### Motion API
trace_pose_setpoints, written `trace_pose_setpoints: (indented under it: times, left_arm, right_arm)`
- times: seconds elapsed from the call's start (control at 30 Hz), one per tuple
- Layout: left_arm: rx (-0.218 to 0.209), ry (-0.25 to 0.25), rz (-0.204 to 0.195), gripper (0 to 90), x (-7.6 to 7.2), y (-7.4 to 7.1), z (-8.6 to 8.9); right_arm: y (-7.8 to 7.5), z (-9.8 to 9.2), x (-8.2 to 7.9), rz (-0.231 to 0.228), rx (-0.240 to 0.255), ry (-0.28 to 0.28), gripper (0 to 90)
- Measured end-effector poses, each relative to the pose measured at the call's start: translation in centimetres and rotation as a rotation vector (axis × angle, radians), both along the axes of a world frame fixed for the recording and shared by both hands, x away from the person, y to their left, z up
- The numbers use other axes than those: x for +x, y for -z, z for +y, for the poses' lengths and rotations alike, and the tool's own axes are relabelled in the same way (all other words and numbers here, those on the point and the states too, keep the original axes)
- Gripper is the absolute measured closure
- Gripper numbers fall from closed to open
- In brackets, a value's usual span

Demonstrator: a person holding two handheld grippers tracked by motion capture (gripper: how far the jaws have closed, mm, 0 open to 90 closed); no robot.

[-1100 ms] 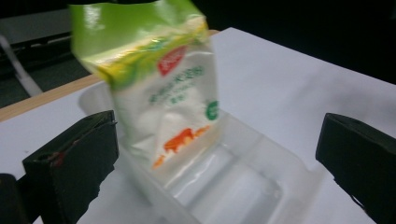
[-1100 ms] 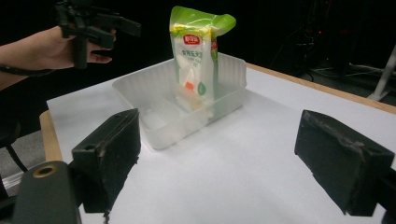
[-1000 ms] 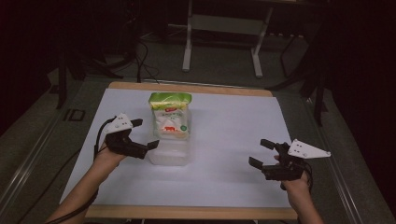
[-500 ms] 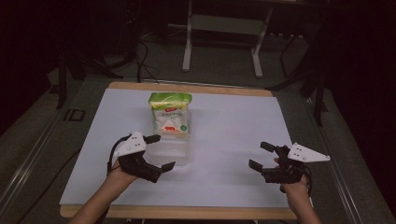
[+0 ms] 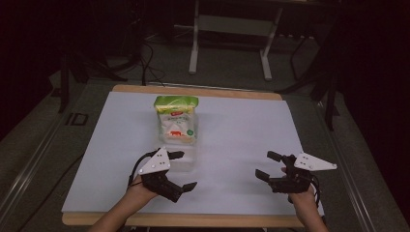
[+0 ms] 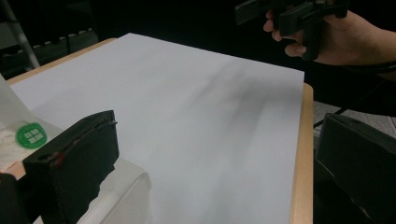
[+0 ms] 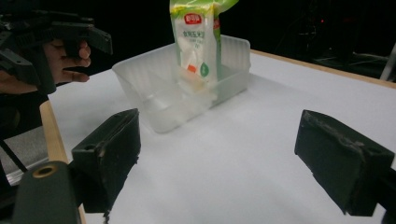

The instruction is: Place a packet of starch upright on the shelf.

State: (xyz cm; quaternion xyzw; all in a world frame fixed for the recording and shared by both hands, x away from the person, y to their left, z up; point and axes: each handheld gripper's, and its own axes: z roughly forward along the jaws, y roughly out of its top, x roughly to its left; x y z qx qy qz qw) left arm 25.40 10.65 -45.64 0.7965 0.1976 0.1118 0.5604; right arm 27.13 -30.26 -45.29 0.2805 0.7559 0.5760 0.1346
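A clear plastic container (image 5: 189, 151) sits left of the table's middle. In it stands a snack bag (image 5: 176, 121) with a green top and a white body. My left gripper (image 5: 183, 170) is open at the container's near end, with one jaw at its near rim. In the left gripper view the jaws stand wide apart around bare table, and the container's corner (image 6: 126, 186) lies beside the left jaw. My right gripper (image 5: 265, 164) is open over the table's near right part. Its view looks across at the container (image 7: 154, 88) and the upright bag (image 7: 196, 42).
The table (image 5: 232, 121) has a white top with a wooden rim (image 6: 301, 154). Beyond its far edge are dark floor, cables and a metal stand (image 5: 229, 24). The other hand's gripper (image 7: 56, 32) shows at the upper left of the right gripper view.
My left gripper has moved from the container's left side toward the near edge and rightward, turning to face across the table. The right gripper has hardly moved.
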Motion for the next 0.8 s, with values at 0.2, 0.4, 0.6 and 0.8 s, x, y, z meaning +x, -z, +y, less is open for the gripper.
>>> trace_pose_setpoints:
  times: [0.2,0.4,0.6,0.8]
  left_arm:
    - [0.022,0.024,-0.007,0.0,-0.3,1.5,-0.8]
    - [0.021,0.063,-0.014,0.0,-0.4,2.3,-1.4]
    - [0.028,0.078,-0.014,0.0,-0.4,3.1,-1.6]
    - [0.045,0.105,-0.026,0.0,-0.6,3.9,-1.6]
  right_arm:
    - [0.6,0.2,-0.1,0.005,-0.002,-0.006,14.2]
    - [1.1,0.3,-0.3,-0.021,-0.006,-0.004,14.2]
    - [1.5,0.6,-0.4,-0.028,-0.01,-0.021,14.1]
    - [2.0,1.1,-0.4,-0.024,-0.02,-0.068,14.2]
